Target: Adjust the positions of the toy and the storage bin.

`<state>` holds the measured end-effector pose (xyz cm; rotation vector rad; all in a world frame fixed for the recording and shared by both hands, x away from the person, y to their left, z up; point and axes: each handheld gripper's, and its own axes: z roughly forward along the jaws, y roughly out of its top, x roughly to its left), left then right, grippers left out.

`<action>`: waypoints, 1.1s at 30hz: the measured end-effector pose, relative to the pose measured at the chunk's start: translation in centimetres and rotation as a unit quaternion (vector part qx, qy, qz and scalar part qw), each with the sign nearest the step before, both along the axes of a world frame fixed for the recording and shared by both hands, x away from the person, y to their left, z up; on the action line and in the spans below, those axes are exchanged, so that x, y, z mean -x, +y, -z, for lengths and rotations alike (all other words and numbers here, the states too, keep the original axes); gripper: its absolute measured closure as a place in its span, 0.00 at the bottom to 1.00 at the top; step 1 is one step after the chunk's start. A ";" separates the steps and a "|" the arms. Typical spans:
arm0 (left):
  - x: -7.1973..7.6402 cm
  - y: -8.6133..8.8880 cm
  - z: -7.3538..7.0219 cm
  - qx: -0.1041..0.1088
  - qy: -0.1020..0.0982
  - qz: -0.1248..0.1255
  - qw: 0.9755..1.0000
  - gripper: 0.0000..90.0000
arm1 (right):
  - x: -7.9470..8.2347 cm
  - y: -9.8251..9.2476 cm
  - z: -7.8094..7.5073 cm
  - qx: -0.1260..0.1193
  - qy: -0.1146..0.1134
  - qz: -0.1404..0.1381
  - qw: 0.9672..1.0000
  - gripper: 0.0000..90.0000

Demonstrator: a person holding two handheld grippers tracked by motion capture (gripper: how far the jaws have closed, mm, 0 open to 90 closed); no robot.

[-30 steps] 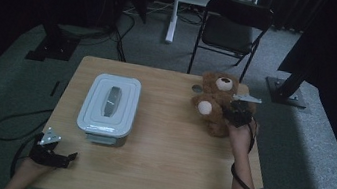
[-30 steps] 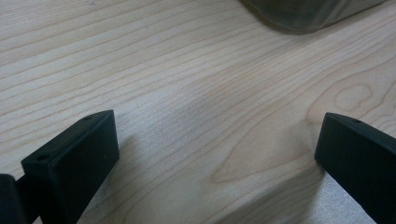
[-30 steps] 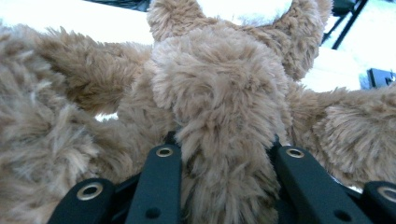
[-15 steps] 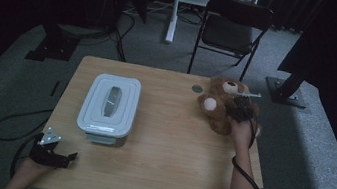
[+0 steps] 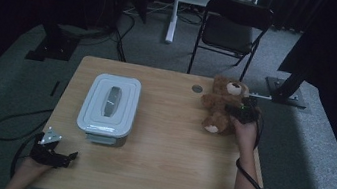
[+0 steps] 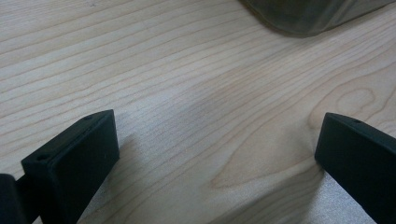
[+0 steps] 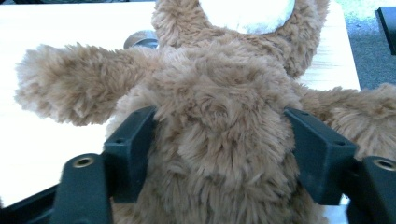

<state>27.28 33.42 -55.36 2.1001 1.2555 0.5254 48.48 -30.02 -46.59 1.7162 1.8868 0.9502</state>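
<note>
R gripper (image 5: pixel 241 111) is clamped round teddy bear (image 5: pixel 219 104) at table's (image 5: pixel 169 175) far right; squeeze mid-torso, lift straight; L gripper (image 5: pixel 57 153) idles, jaws apart, near left.

Black two-jaw tool (image 5: pixel 243 114) each hand — trailing cables.

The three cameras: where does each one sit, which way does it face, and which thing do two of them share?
High view: above the person's side, looking forward and down on the table; both forearms enter from below.
Left gripper view: on the left gripper, facing bare wood between open jaws.
Right gripper view: on the right gripper, facing the teddy bear.
Shared: the bear, also in the high view.
</note>
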 end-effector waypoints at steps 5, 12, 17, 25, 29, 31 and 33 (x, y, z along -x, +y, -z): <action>-0.1 -0.1 0.0 -0.002 0.000 0.001 1.000 0.01 | 0.7 -0.2 -0.2 -0.027 -0.011 0.004 1.000 0.22; -1.5 -0.1 -0.5 0.000 0.019 0.014 1.000 0.01 | 1.5 1.0 -1.3 -0.035 -0.026 -0.027 0.999 0.15; -2.3 -0.5 -1.1 -0.003 0.013 0.013 1.000 0.01 | 2.0 3.0 -2.3 -0.030 -0.040 -0.055 0.997 0.15; -4.3 -0.1 -1.8 -0.005 -0.001 -0.005 1.000 0.01 | 2.6 6.5 -3.4 -0.036 -0.062 -0.099 0.992 0.15; -5.4 0.3 -1.6 0.002 0.005 -0.012 1.000 0.01 | 2.8 8.5 -3.0 -0.027 -0.071 -0.116 0.990 0.14; -6.0 0.5 -1.5 -0.002 0.008 -0.017 1.000 0.01 | 2.8 9.3 -2.7 -0.030 -0.070 -0.124 0.989 0.14; -6.4 0.7 -1.5 0.003 0.005 -0.022 1.000 0.01 | 2.8 10.2 -2.2 -0.034 -0.067 -0.135 0.988 0.14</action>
